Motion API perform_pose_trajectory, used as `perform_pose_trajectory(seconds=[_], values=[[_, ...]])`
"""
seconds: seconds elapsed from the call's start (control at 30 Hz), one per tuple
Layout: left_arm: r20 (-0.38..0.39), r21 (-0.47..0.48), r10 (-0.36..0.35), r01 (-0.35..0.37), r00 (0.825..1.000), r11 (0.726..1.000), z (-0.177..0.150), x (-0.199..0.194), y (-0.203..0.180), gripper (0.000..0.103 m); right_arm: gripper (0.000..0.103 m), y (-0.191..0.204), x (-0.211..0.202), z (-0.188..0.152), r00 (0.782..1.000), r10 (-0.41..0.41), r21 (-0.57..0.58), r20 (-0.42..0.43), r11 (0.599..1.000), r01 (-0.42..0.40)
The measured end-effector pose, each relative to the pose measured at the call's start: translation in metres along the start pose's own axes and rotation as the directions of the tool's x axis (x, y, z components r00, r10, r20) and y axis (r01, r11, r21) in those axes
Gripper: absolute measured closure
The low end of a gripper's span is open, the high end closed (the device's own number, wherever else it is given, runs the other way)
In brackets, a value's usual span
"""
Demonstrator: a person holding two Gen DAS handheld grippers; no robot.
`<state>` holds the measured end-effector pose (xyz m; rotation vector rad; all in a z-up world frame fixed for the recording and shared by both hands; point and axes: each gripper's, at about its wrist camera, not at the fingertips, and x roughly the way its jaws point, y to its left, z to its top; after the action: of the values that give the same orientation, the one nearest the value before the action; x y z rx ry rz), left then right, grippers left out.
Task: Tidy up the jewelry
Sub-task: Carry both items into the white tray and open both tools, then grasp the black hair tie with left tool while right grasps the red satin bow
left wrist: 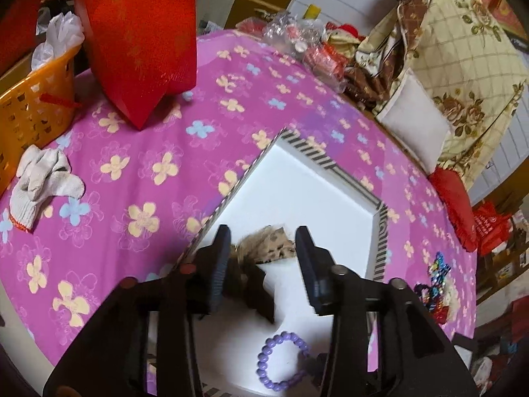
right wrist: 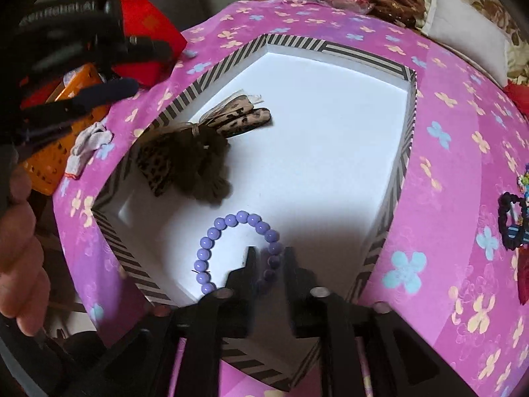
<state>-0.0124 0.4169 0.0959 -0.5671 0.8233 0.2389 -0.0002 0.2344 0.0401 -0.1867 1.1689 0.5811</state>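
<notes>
A white box with a black-and-white striped rim (left wrist: 315, 152) (right wrist: 330, 48) lies open on the pink flowered cloth. Inside it lie a leopard-print furry hair bow (left wrist: 267, 248) (right wrist: 198, 152) and a purple bead bracelet (left wrist: 281, 360) (right wrist: 231, 248). My left gripper (left wrist: 263, 258) is open above the box, its jaws on either side of the bow and not closed on it. My right gripper (right wrist: 269, 261) is open over the box's near edge, with part of the bracelet between its jaws. Colourful hair ornaments (left wrist: 436, 281) (right wrist: 515, 221) lie on the cloth right of the box.
An orange basket (left wrist: 36, 106), a red bag (left wrist: 139, 33) and a white work glove (left wrist: 43, 182) stand at the left. Plastic-wrapped items (left wrist: 297, 36) and a floral quilt (left wrist: 463, 49) lie at the back right. The person's hand (right wrist: 16, 231) holds the left gripper.
</notes>
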Motion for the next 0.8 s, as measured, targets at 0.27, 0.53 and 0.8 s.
perform_pose_trajectory(seconds=[0.27, 0.53, 0.8], values=[[0.014, 0.042, -0.009, 0.008, 1.000, 0.999, -0.004, -0.001, -0.022, 0.056, 0.056, -0.007, -0.033, -0.020, 0.992, -0.059, -0.027, 0.113, 0.998, 0.062], [0.022, 0.172, -0.019, 0.015, 1.000, 0.985, -0.028, -0.004, -0.070, 0.056, 0.055, -0.082, -0.087, -0.077, 0.964, -0.187, 0.096, 0.190, 0.981, 0.171], [-0.055, 0.278, -0.104, 0.115, 0.993, 0.954, -0.074, 0.002, -0.131, 0.050, 0.055, -0.222, -0.123, -0.147, 0.946, -0.283, 0.392, 0.160, 0.897, 0.202]])
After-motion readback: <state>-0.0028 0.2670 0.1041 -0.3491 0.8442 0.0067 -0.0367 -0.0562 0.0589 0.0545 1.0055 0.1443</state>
